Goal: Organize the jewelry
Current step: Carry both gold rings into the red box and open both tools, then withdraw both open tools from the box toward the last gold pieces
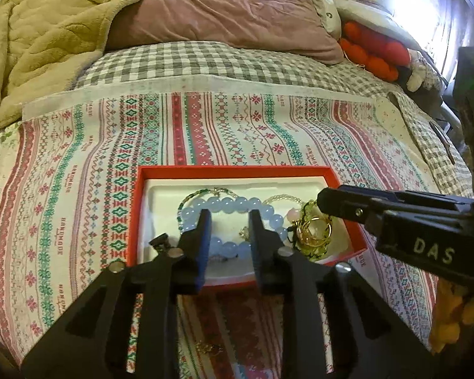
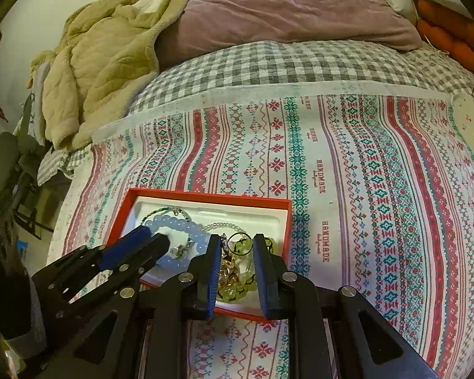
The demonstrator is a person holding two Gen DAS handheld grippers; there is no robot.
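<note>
Left wrist view: under both tongs a red box holds a pale blue bead bracelet, a green bead bracelet and gold pieces. Left gripper stands open above the blue beads, empty. Right gripper is narrowly parted; a thin ring sits between its fingers, grip uncertain. Its body reads "DAS"; the cloth beneath reads "HANDMADE".

Both wrist views overlook the red box closely.
</note>
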